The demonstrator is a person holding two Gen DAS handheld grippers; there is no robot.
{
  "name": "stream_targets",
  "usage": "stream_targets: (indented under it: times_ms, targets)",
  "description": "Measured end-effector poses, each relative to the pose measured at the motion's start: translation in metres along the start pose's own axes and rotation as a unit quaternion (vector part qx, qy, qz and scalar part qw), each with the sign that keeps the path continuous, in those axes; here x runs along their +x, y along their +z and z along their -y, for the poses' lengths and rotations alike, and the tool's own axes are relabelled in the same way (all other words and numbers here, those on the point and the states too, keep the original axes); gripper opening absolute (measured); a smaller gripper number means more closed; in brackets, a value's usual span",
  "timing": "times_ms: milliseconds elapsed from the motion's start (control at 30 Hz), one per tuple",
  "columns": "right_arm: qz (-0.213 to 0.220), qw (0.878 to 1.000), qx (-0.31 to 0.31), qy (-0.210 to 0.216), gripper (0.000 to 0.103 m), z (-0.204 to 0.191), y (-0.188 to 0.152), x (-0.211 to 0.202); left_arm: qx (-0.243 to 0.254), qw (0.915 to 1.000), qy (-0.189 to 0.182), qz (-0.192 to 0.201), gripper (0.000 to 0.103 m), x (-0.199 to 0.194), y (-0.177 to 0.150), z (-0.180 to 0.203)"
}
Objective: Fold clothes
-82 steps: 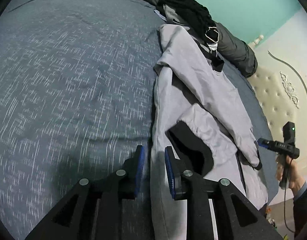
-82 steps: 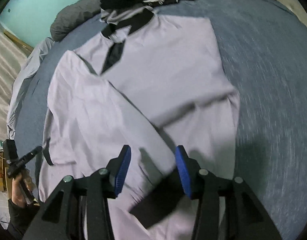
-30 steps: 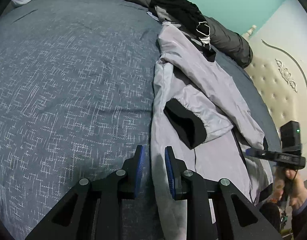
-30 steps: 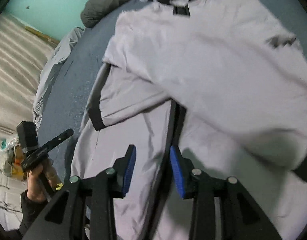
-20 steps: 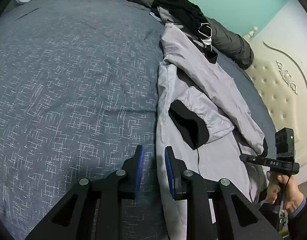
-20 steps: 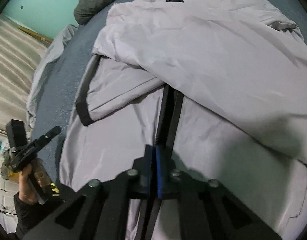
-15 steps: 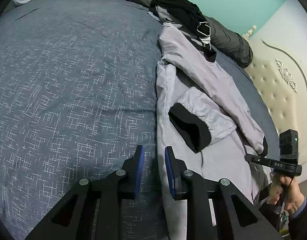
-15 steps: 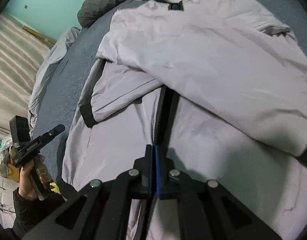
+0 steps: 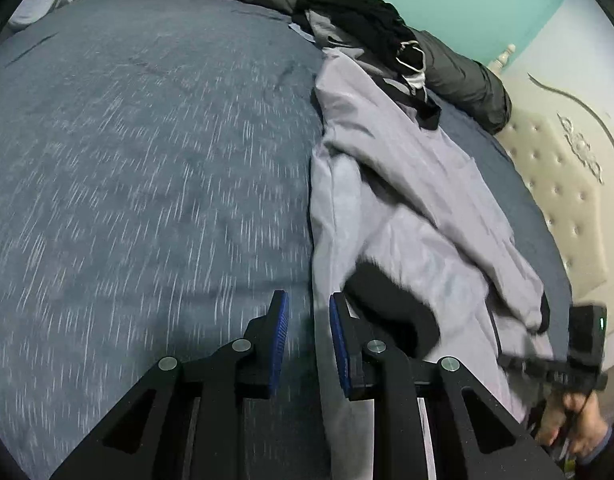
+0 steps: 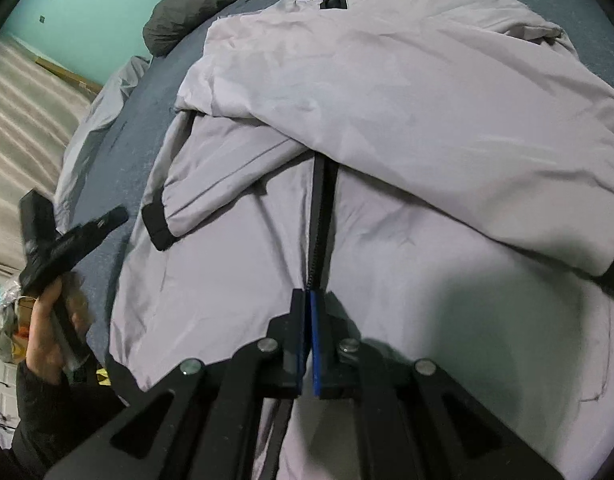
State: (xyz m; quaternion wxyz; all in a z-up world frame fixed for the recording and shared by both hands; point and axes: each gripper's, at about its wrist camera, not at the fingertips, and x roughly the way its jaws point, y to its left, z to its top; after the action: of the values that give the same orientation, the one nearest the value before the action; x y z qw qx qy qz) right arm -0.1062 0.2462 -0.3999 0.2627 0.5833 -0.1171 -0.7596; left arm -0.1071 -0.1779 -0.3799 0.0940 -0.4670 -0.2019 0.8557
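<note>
The grey jacket [image 10: 387, 128] lies spread on the bed [image 9: 147, 140]; the right claw [image 10: 308, 300] is pressed shut, seemingly on its zipper [image 10: 321, 216] at six o'clock, a thin hold that could slip; the left claw [image 9: 309, 312], narrowly parted and empty over the jacket's nine-o'clock edge, may snag the black cuff [image 9: 391, 304].

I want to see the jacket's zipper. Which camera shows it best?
The right wrist view. The black zipper runs straight down the middle of the grey jacket to the shut right claw. The left wrist view sees the jacket from its side, blurred, so only a thin dark bit of zipper shows.
</note>
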Motion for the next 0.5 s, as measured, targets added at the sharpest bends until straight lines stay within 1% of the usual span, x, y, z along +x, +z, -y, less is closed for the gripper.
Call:
stream_targets:
  times_ms: [67,133,233,300,400,500]
  targets:
    - [-0.001,1.000,0.000,0.009,0.006,0.001,0.002,-0.003,0.002,1.0000,0.000,0.000,0.023,0.012,0.015,0.003]
    - [0.003,1.000,-0.006,0.004,0.006,0.000,0.003,-0.009,0.007,1.0000,0.000,0.000,0.023,0.024,0.029,0.007]
    - [0.016,1.000,-0.023,0.008,0.007,-0.005,0.007,-0.023,0.030,0.9994,0.012,0.006,0.023,0.043,0.053,0.017]
    - [0.026,0.999,-0.040,0.011,0.010,-0.011,0.010,-0.033,0.045,0.9987,0.022,0.010,0.023,0.056,0.069,0.022]
    - [0.041,0.997,-0.056,0.027,0.013,-0.015,0.014,-0.040,0.054,0.9979,0.034,0.009,0.023,0.073,0.082,0.024]
    - [0.045,0.997,-0.060,0.034,0.014,-0.017,0.019,-0.035,0.062,0.9968,0.049,0.009,0.023,0.086,0.091,0.024]
